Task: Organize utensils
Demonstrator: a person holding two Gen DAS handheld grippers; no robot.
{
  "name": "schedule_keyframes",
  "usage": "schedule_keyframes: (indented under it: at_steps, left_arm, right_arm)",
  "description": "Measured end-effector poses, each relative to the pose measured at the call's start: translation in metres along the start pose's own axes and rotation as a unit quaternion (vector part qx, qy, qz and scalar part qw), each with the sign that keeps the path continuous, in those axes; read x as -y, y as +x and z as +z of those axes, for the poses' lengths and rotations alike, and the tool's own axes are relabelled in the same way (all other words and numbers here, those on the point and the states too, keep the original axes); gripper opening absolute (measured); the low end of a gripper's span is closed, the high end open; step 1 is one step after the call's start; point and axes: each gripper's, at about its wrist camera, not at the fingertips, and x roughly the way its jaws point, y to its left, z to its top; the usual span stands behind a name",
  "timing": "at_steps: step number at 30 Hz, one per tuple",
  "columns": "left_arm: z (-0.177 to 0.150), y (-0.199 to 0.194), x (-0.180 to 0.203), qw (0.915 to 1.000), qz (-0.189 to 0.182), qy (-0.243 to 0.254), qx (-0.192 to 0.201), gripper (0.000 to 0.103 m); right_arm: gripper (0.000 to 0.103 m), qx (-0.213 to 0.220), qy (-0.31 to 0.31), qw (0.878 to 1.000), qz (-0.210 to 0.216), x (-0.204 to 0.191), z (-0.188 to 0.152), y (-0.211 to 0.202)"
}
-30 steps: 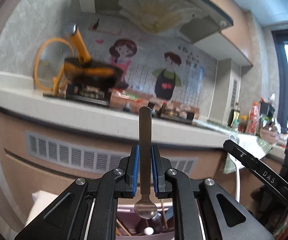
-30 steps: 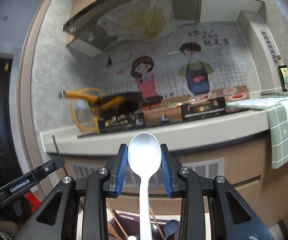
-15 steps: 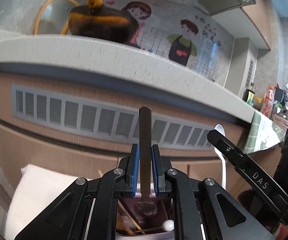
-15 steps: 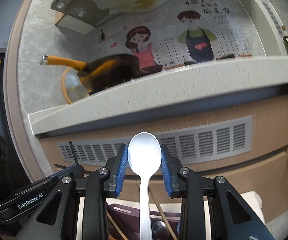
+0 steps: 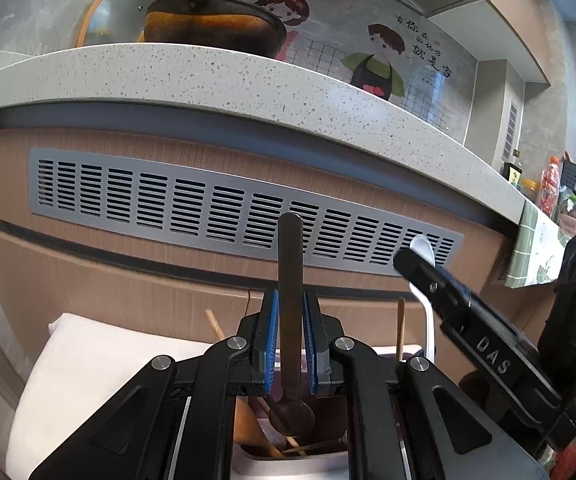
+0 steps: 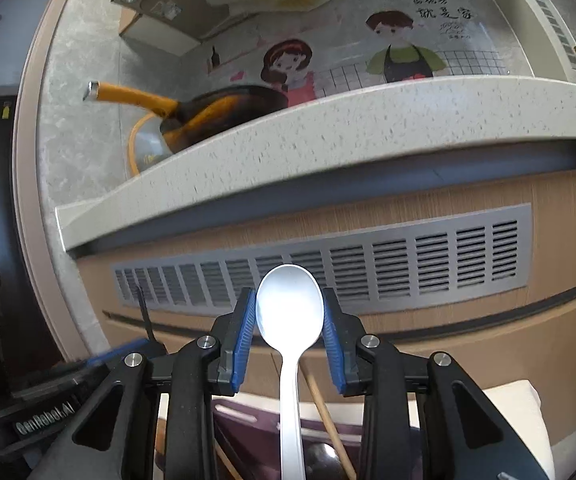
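My left gripper [image 5: 290, 308] is shut on a metal spoon [image 5: 290, 280], handle up, its bowl down inside the purple utensil holder [image 5: 328, 436]. My right gripper [image 6: 290, 320] is shut on a white spoon [image 6: 290, 312], bowl up, its handle reaching down into the same holder [image 6: 243, 416]. The right gripper and white spoon [image 5: 424, 248] also show at the right of the left wrist view. Wooden chopsticks [image 5: 400, 328] and a wooden spoon [image 5: 247, 428] stand in the holder.
The holder sits on a white surface [image 5: 99, 364] in front of a wooden cabinet with a grey vent grille [image 5: 207, 208]. Above is a speckled countertop edge [image 5: 247, 80] with an orange-handled pan [image 5: 207, 20]. A green checked towel [image 5: 536, 248] hangs at the right.
Both grippers have moved down, carrying their spoons lower into the holder; the countertop edge has risen in both views.
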Motion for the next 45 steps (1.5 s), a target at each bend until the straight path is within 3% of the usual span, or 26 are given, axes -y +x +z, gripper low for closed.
schedule_keyframes:
  at_steps: [3, 5, 9, 11, 14, 17, 24, 33, 45]
  left_arm:
    - [-0.004, 0.001, -0.001, 0.9997, -0.022, 0.000, -0.006, 0.015]
    - [-0.008, 0.002, -0.001, 0.9992, -0.037, 0.001, -0.015, 0.025]
    - [-0.014, -0.006, -0.004, 0.9987, -0.042, -0.005, -0.028, 0.032]
    - [-0.018, -0.017, -0.002, 0.9989, -0.032, 0.005, -0.035, 0.033]
    - [-0.034, -0.049, 0.005, 0.9983, 0.022, 0.034, -0.042, 0.033]
    - [-0.057, -0.089, 0.014, 0.9953, 0.054, 0.060, -0.055, 0.034]
    - [-0.112, -0.157, 0.029, 0.9895, 0.064, 0.066, -0.111, 0.034]
    - [-0.134, -0.212, 0.047, 0.9895, 0.077, 0.080, -0.092, 0.034]
    - [-0.134, -0.219, 0.054, 0.9891, 0.070, 0.085, -0.098, 0.034]
  right_arm:
    - [0.033, -0.034, 0.000, 0.999, 0.014, 0.007, -0.008, -0.005]
    - [0.042, -0.074, -0.012, 0.997, 0.025, 0.011, -0.013, -0.009]
    - [0.042, -0.095, -0.024, 0.995, 0.000, 0.015, -0.024, -0.035]
    - [0.042, -0.110, -0.022, 0.994, -0.018, 0.016, -0.030, -0.054]
    - [0.042, -0.132, -0.024, 0.990, -0.035, 0.012, -0.044, -0.086]
    - [0.042, -0.155, -0.032, 0.986, -0.044, 0.002, -0.061, -0.121]
    - [0.042, -0.213, -0.010, 0.976, -0.046, -0.022, -0.105, -0.185]
    - [0.042, -0.183, -0.038, 0.981, -0.053, -0.058, -0.122, -0.233]
    - [0.042, -0.182, -0.037, 0.980, -0.066, -0.058, -0.124, -0.241]
